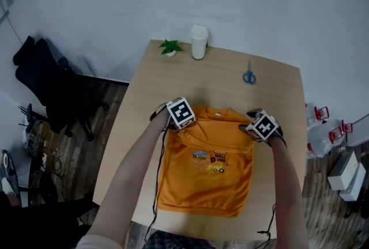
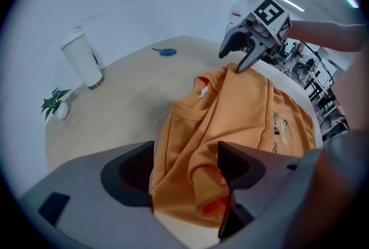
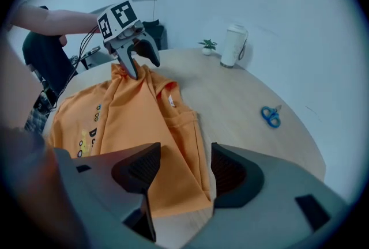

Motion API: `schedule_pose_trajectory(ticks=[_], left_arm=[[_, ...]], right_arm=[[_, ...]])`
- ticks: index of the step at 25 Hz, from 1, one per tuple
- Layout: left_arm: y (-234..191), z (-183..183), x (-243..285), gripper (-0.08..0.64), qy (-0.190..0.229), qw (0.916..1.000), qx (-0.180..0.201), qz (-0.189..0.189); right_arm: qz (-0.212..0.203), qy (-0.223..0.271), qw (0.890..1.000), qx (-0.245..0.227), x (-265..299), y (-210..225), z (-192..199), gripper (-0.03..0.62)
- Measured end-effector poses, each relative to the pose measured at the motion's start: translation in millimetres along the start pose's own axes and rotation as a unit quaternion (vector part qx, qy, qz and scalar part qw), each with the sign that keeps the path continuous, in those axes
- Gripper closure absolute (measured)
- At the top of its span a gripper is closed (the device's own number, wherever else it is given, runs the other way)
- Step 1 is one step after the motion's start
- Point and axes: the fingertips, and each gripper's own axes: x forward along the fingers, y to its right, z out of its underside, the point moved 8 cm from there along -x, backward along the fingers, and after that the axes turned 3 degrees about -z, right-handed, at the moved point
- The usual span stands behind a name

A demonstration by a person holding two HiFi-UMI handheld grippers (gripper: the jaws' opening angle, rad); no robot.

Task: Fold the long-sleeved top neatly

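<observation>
One cuff (image 2: 204, 187) of orange top (image 2: 248, 121), solely in left gripper view.

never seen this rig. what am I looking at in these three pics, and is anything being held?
No robot: a person holds a two-jaw gripper in each hand. The head view comes from a camera on their head, looking down; the two gripper views come from cameras riding on each gripper, looking along its jaws. The marker cubes belong to the grippers. On the wooden table are an orange top with a printed front, a small plant, a white cup and blue scissors. The left gripper and right gripper sit at the top's collar end, jaws apart with cloth between them; nothing looks clamped.
</observation>
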Motion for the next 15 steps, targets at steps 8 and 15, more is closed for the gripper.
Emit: schedule_pose_trajectory(ticks=[8,15], left_arm=[[-9.8,13.5,24.6,0.218,-0.030,0.9993,-0.009,0.020],[-12.8,15.9,25.7,0.238,-0.029,0.9979,-0.030,0.049]], right_arm=[[-0.023,-0.047,0.999,0.009,22.7,12.8,12.2,0.300],[-0.074,-0.033,0.994,0.067,29.1,12.8,17.1,0.385]])
